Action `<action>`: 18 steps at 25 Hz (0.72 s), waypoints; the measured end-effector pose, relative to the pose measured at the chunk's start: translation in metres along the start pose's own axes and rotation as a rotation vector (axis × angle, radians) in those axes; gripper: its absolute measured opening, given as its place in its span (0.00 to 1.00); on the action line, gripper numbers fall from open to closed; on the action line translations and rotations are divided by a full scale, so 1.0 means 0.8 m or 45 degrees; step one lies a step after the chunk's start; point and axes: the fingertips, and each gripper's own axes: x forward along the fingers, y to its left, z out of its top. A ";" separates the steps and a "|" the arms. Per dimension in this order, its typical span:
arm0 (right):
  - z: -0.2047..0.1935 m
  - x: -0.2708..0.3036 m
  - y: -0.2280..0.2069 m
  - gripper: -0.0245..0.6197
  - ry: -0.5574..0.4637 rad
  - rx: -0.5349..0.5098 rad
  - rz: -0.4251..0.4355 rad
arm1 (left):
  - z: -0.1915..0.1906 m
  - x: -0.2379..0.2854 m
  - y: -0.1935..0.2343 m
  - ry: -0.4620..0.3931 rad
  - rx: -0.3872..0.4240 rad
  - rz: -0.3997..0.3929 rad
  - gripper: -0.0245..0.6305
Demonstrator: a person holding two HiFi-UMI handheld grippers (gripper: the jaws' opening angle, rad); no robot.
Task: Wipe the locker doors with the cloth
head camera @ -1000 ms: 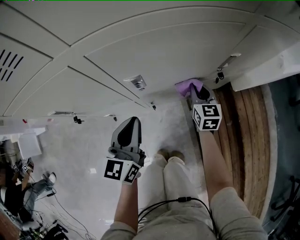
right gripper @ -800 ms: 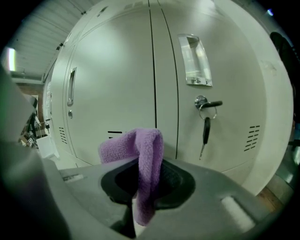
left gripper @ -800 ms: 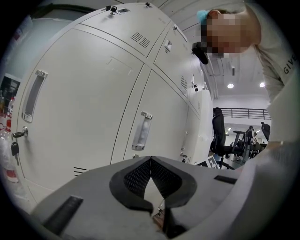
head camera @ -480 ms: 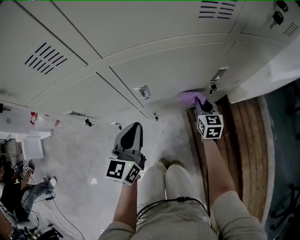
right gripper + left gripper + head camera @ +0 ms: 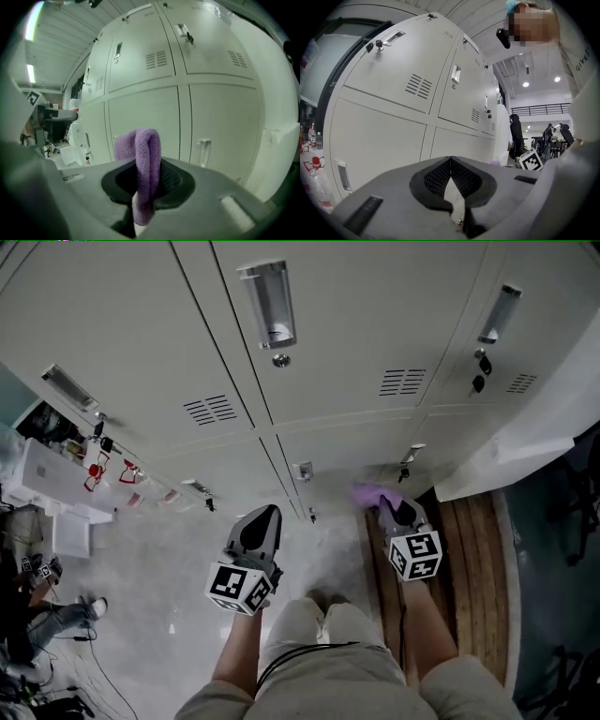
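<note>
A wall of pale grey locker doors [image 5: 356, 343] fills the top of the head view, with recessed handles, vents and keys. My right gripper [image 5: 392, 510] is shut on a folded purple cloth [image 5: 373, 493], held just short of a lower locker door [image 5: 366, 451]. In the right gripper view the purple cloth [image 5: 143, 173] sticks up out of the closed jaws, with the lower doors [image 5: 145, 122] a short way ahead. My left gripper [image 5: 260, 521] hangs lower left, shut with nothing in it, pointing at the lockers [image 5: 417, 93].
A wooden bench [image 5: 473, 587] runs along the right, beside my right arm. The person's legs and feet [image 5: 323, 601] stand on the pale floor below the lockers. Clutter, cables and a white box [image 5: 56, 493] lie at the left.
The head view has tilted up, showing the upper row of lockers. Both grippers sit lower in view. The right one still holds the cloth near the lower door.
</note>
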 end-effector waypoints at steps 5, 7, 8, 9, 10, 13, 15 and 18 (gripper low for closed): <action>0.082 -0.044 0.033 0.12 -0.079 -0.008 0.052 | 0.058 -0.014 -0.015 -0.046 -0.003 0.013 0.04; 0.107 -0.060 0.044 0.12 -0.096 -0.030 0.080 | 0.079 -0.019 -0.025 -0.064 -0.006 0.003 0.04; 0.119 -0.068 0.048 0.12 -0.108 -0.035 0.089 | 0.089 -0.021 -0.029 -0.072 -0.002 -0.002 0.04; 0.130 -0.075 0.052 0.12 -0.120 -0.037 0.092 | 0.099 -0.022 -0.033 -0.080 0.004 -0.005 0.04; 0.140 -0.082 0.055 0.13 -0.131 -0.037 0.093 | 0.109 -0.024 -0.035 -0.087 0.010 -0.006 0.04; 0.165 -0.102 0.067 0.12 -0.158 -0.033 0.099 | 0.135 -0.032 -0.042 -0.102 0.026 -0.009 0.04; 0.180 -0.114 0.074 0.12 -0.177 -0.040 0.107 | 0.151 -0.034 -0.047 -0.109 0.042 -0.014 0.04; 0.204 -0.127 0.079 0.13 -0.205 -0.048 0.109 | 0.175 -0.035 -0.050 -0.125 0.059 -0.015 0.04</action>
